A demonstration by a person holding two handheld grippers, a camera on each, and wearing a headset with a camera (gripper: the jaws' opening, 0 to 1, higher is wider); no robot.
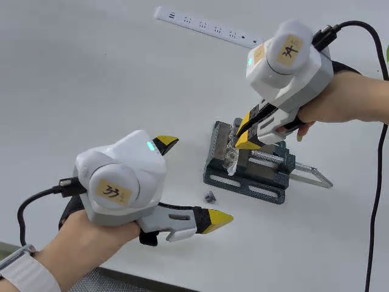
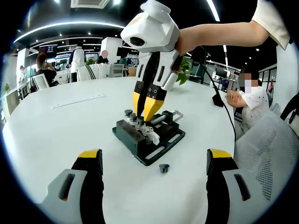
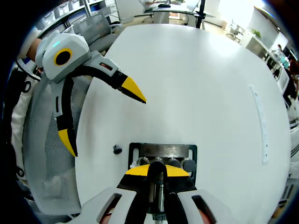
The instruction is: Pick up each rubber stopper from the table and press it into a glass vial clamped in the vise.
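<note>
Your right gripper (image 1: 243, 139) pinches a stopper (image 3: 156, 166) over the vise (image 1: 246, 179); one loose stopper (image 1: 210, 196) lies on the table (image 1: 91, 73).
The jaws of your right gripper are almost together, with only the dark stopper between the yellow tips, just above the glass vials (image 1: 231, 160) that are clamped in the vise. Beside it in the same row, another stopper (image 3: 189, 164) sits on a vial. The loose stopper is on the white table just in front of the vise, near to you, touching nothing. Your left gripper (image 1: 192, 181) is close to it, with jaws spread wide and holding nothing. A white power strip (image 1: 206, 25) lies far behind the vise.
</note>
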